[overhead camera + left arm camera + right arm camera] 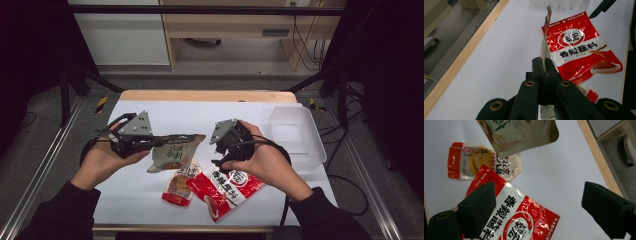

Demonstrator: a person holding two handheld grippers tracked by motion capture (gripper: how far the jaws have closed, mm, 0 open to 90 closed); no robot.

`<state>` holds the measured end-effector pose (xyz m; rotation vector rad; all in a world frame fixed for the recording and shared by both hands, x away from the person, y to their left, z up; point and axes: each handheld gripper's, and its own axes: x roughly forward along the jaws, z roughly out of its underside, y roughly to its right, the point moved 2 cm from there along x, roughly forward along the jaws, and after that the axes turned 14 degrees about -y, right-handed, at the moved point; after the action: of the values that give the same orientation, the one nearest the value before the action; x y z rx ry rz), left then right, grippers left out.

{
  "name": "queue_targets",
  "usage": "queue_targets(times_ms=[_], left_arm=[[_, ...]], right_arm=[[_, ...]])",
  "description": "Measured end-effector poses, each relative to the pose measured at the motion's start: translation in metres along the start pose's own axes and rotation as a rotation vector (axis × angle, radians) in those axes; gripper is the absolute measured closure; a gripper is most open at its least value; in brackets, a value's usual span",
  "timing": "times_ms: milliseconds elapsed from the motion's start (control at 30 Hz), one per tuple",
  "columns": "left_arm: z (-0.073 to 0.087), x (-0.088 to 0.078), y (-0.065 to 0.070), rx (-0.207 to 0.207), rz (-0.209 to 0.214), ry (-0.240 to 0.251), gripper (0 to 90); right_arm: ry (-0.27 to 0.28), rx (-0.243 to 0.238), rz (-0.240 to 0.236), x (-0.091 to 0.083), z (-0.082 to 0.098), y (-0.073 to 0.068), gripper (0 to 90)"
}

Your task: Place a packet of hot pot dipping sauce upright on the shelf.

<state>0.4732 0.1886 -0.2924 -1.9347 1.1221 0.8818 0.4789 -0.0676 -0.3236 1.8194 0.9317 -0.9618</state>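
My left gripper [158,142] is shut on the edge of a green and beige pouch [175,152], which hangs a little above the white table top. In the left gripper view that pouch [545,37] stands edge-on between the closed jaws of my left gripper [545,65]. My right gripper [223,150] is open and hovers over a red and white pouch [230,190] that lies flat. In the right gripper view the red pouch [519,220] lies below the wide-apart pads [477,208] of my right gripper [541,207], with nothing between them.
A small red and yellow pouch [179,187] lies partly under the red one near the front edge. A clear plastic container [297,135] stands at the right of the white table top [200,112]. The wooden table edge [207,95] runs along the back.
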Motion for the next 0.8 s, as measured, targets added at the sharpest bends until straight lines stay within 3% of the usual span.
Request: queue_targets(times_ms=[333,600,800], left_arm=[[-0.011,0.009,0.006,0.035,0.021,-0.009,90.0],[-0.020,0.016,0.013,0.061,0.041,-0.007,90.0],[-0.026,0.020,0.020,0.091,0.060,-0.012,90.0]], right_arm=[[0.014,-0.028,0.012,-0.005,-0.006,0.003,18.5],[0.020,-0.048,-0.026,0.000,-0.011,0.003,32.0],[0.014,-0.096,-0.045,0.006,-0.014,-0.002,45.2]])
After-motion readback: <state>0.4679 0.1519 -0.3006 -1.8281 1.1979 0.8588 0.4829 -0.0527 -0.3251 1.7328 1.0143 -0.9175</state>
